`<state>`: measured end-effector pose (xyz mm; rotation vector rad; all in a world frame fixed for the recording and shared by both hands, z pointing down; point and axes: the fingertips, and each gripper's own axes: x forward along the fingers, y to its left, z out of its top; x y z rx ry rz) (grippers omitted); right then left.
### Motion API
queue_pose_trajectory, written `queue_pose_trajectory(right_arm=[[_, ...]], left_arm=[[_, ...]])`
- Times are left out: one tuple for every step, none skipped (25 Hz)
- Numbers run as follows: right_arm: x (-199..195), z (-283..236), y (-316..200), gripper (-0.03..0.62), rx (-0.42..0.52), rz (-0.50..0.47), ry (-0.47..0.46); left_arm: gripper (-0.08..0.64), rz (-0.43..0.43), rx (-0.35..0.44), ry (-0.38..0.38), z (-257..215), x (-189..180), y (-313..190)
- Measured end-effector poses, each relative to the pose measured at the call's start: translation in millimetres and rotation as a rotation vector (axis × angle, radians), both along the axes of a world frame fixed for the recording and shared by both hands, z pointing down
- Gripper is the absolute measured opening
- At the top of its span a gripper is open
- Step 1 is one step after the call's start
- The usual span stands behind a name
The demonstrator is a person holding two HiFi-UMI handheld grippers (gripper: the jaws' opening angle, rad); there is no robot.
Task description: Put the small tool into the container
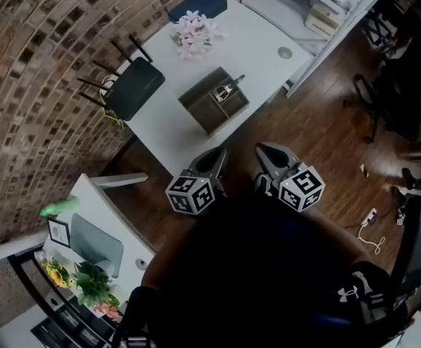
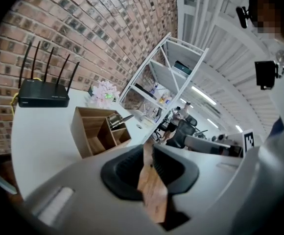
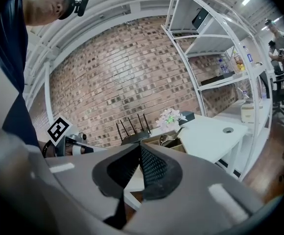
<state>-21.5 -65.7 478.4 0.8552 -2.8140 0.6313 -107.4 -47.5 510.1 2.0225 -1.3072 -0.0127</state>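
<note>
Both grippers are off the desk (image 1: 160, 125), just short of its near corner, above the floor.
Left gripper (image 1: 218, 155): fingers a narrow slit apart, nothing between them.
Right gripper (image 1: 263, 149): fingers meet at the tips, empty.
Small metal tool (image 1: 229, 88) sits in a compartment of the wooden container (image 1: 198, 109), mid-desk, between router (image 1: 133, 87) and flowers (image 1: 194, 32).

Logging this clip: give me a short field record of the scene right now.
surface: white table
container: wooden divided box, mid-table
contents: small metal implement in one compartment
left tool: short of the table, jaws slightly apart, empty
right tool: beside it, jaws together, empty
also on table: router, pink flowers
</note>
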Motion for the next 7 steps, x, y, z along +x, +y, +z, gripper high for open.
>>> queue_pose_trajectory(right_arm=[[-2.9, 0.9, 0.1, 0.003, -0.003, -0.006, -0.002], [-5.4, 1.6, -0.5, 0.003, -0.005, -0.011, -0.005], [-7.6, 2.2, -1.9, 0.003, -0.006, -0.015, -0.008], [-9.2, 2.7, -3.7, 0.003, -0.006, -0.018, -0.012], [-10.5, 3.2, -5.5, 0.003, -0.006, -0.020, -0.014], [-11.5, 3.9, -7.3, 0.003, -0.006, -0.023, -0.017], [-12.4, 4.5, -8.9, 0.003, -0.007, -0.025, -0.019]], left_arm=[[0.058, -0.005, -0.002, -0.006, 0.4, -2.7, 0.7], [0.058, -0.009, -0.002, -0.012, 0.6, -5.4, 0.6], [0.058, -0.012, -0.001, -0.018, 0.7, -7.7, -0.5], [0.058, -0.015, 0.001, -0.022, 0.7, -9.6, -2.2], [0.058, -0.017, 0.003, -0.026, 0.7, -11.2, -4.3], [0.058, -0.018, 0.005, -0.028, 0.8, -12.5, -6.3], [0.058, -0.020, 0.007, -0.031, 0.8, -13.7, -8.3]])
